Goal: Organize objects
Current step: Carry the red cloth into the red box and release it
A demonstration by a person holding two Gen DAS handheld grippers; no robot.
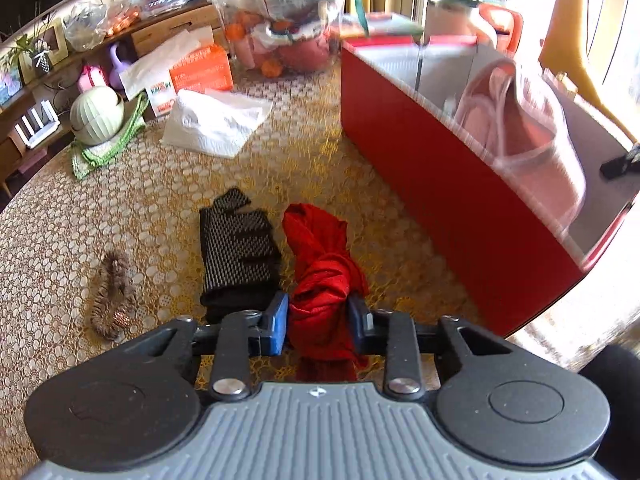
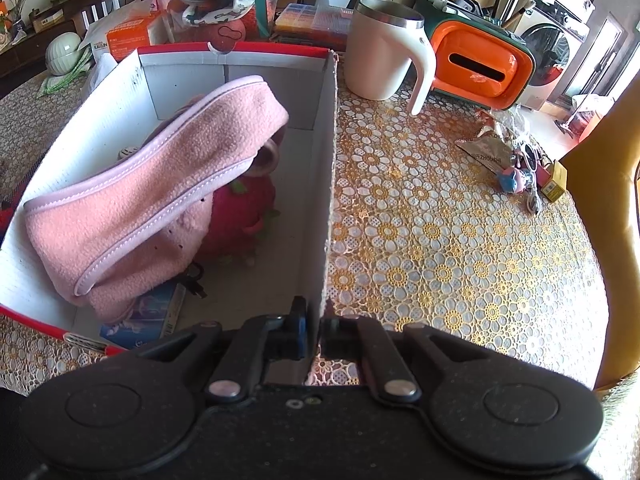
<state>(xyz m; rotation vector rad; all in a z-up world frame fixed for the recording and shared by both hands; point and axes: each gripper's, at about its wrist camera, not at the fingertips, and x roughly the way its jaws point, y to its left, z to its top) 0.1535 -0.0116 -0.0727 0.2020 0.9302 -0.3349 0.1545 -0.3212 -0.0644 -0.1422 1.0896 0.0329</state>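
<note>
Left gripper point(image 1: 318, 322) angled down over the patterned surface point(image 1: 120, 208), jaws pinching a bunched red cloth point(image 1: 320, 264) that lies on the lace cover directly ahead. Blue pads touching the cloth on both sides, its twisted upper part trailing away from the fingers. Just left of it, a black knitted glove point(image 1: 238, 252), touching or nearly touching the cloth. Further left and apart, a small brown furry item point(image 1: 112, 292). White paper towel point(image 1: 218, 120) well beyond, near an orange tissue box point(image 1: 202, 68) and a pale green ribbed jar point(image 1: 96, 114).

Right of the cloth, a red box point(image 1: 432, 184) with white inner walls, blurred in the left view. Inside, a pink fleece headband point(image 2: 160, 196) draped over a red plush toy point(image 2: 240, 216), with a blue-printed packet point(image 2: 148, 316) in the near corner.

Right gripper point(image 2: 314, 336) pressed together on the right wall of the box point(image 2: 330, 184), one finger inside, one outside. Beyond that wall, on the surface: a white mug point(image 2: 380, 48) with a steel rim, an orange tissue holder point(image 2: 480, 64), and a scatter of small trinkets point(image 2: 516, 172) toward the edge.
</note>
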